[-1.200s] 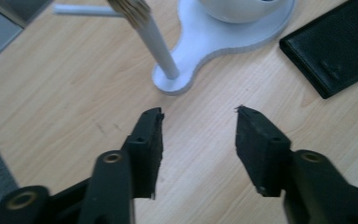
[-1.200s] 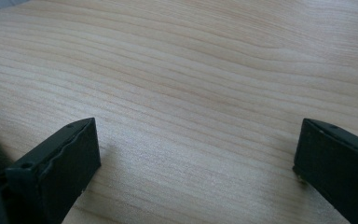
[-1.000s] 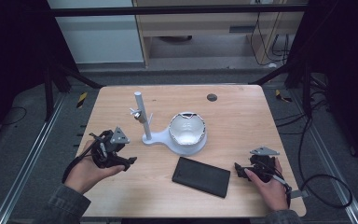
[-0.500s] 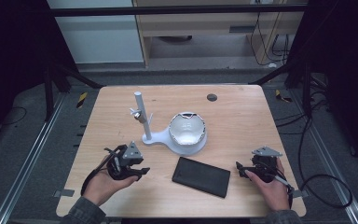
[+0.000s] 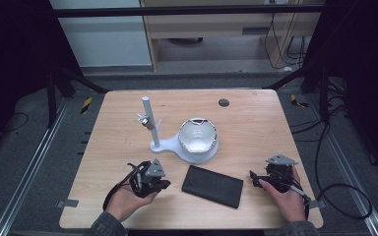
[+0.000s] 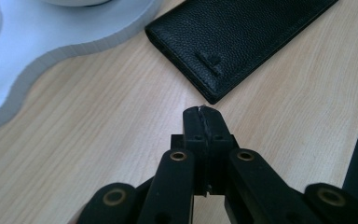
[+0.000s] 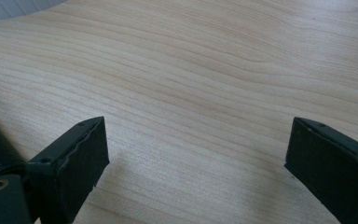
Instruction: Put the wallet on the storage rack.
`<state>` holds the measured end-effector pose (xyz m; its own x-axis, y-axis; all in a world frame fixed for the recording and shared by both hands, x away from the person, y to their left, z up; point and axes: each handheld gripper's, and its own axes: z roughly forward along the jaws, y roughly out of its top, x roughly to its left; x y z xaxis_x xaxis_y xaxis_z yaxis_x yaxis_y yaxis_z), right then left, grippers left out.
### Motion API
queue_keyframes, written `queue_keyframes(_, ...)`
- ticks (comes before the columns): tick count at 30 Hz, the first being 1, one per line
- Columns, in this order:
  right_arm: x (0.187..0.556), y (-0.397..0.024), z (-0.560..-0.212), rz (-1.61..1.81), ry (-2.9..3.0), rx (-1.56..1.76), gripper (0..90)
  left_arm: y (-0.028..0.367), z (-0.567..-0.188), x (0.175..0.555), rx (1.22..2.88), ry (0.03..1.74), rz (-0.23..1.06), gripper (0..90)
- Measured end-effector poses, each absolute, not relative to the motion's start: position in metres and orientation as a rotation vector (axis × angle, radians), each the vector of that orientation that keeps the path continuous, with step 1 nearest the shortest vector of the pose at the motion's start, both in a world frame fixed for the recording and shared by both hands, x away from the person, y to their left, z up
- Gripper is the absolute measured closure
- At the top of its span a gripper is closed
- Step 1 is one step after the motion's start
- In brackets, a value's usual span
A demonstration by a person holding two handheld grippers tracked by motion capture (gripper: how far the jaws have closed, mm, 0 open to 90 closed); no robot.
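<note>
High view, layout: a wooden worktop (image 5: 256,118) carries a flat black wallet (image 5: 212,186) near its front edge, lying between the two hand-held tools.
High view, left gripper (image 5: 163,185): low over the wood, just left of the wallet and pointed toward it.
High view, right gripper (image 5: 254,178): well to the right of the wallet, pointed at it from the other side.
High view, surroundings: a white stand (image 5: 153,127) with an upright post and a white bowl (image 5: 197,137) on its base sit just behind the wallet; a small dark disc (image 5: 223,103) lies farther back.
Left gripper view, state: the jaws have just been closing and are now pressed together with nothing between them, their tips just short of the wallet's (image 6: 242,42) near corner.
Left gripper view, risk: shut jaws would likely push the wallet rather than grip it, sliding it toward the stand's base (image 6: 74,37) close behind.
Right gripper view, state: jaws spread wide over bare wood (image 7: 200,79), holding nothing.
Right gripper view, risk: the wallet lies flat, so a pad may skid over it.
</note>
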<state>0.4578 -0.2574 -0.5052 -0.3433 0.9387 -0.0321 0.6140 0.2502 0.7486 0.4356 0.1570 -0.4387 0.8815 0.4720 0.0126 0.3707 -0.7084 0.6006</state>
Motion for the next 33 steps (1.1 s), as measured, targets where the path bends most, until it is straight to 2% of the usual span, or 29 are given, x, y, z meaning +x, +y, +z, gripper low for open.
queue_keyframes(15,0.458,-0.257,-0.506,0.887,2.057,1.407,5.9,0.129,-0.46,0.442,2.528,0.581,0.16,89.7)
queue_keyframes(33,0.459,-0.258,-0.506,0.89,2.062,1.411,6.0,0.121,-0.471,0.45,2.581,0.589,0.147,89.7)
